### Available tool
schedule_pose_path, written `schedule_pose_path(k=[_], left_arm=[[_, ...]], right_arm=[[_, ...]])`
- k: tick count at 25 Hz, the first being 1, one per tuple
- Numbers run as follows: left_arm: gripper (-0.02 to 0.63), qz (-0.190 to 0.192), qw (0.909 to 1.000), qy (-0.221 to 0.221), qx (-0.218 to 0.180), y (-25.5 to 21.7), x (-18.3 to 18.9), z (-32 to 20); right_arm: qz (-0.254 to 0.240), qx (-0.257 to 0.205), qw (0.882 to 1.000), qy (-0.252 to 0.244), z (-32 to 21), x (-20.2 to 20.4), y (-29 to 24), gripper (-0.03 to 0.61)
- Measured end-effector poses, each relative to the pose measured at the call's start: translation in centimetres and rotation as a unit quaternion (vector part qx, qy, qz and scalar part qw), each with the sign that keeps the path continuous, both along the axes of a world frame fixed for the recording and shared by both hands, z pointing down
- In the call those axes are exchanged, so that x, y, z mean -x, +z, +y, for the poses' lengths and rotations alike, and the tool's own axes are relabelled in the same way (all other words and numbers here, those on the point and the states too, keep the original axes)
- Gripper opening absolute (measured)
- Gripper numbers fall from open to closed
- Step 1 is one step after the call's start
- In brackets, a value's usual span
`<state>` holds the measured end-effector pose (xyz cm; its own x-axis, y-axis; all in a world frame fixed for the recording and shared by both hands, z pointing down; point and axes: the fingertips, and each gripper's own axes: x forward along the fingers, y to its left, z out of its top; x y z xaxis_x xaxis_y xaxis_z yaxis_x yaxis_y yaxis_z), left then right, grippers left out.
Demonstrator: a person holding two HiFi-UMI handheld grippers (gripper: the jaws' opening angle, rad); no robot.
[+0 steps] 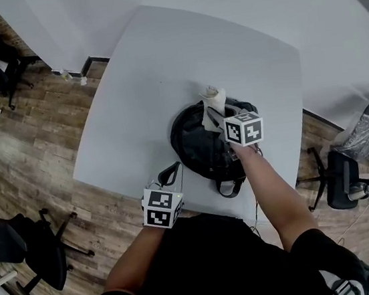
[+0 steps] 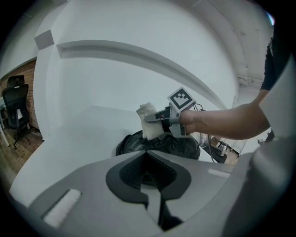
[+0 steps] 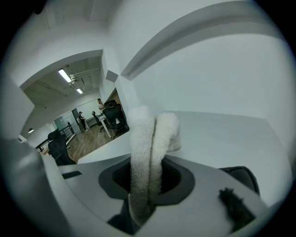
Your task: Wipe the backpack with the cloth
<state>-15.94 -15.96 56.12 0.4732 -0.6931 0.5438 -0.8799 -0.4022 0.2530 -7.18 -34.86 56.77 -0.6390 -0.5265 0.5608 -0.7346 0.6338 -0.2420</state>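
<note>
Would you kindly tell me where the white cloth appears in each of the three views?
Head view: white cloth at centre, at the black backpack's far edge.
Left gripper view: centre, just above the backpack.
Right gripper view: centre foreground, clamped in the right claw.
Shared landmark: the white table beneath.

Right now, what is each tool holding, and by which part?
Right tool is clamped on the cloth by its lower part, and the doubled-over top sticks out past the jaws. Left tool is shut, with nothing between its jaws.
</note>
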Motion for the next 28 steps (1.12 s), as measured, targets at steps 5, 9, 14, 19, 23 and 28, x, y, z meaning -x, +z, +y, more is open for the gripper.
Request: schedule_pose_path(k=[5,9,14,19,23,28], left_arm=[[0.006,0.002,0.9999,0.010,-0.003,-0.2,-0.8,0.2],[0.006,0.003,0.9998,0.017,-0.007,-0.5,-1.2,0.2],[0.006,0.007,0.9996,0.026,-0.011,-0.8,-2.3,0.5],[0.006,0.011,0.9992,0.035,-0.015,-1.0,-3.3,0.8],[0.006,0.011,0.9991,0.038,-0.017,-1.3,-3.7,1.1],[0.006,0.011,0.9988,0.043,-0.020,-1.6,-3.9,1.4]], right_arm=[[-0.001,-0.014,1.000,0.028,-0.4,-3.0,-1.4,0.094],[-0.001,-0.023,0.999,0.049,-0.7,-5.2,-2.4,0.094],[-0.003,-0.036,0.997,0.069,-0.6,-7.6,-4.0,0.094],[-0.005,-0.051,0.994,0.093,-0.9,-10.1,-5.5,0.094],[-0.005,-0.060,0.992,0.112,-1.0,-12.1,-6.4,0.093],[-0.009,-0.070,0.988,0.134,-0.9,-14.1,-7.5,0.094]])
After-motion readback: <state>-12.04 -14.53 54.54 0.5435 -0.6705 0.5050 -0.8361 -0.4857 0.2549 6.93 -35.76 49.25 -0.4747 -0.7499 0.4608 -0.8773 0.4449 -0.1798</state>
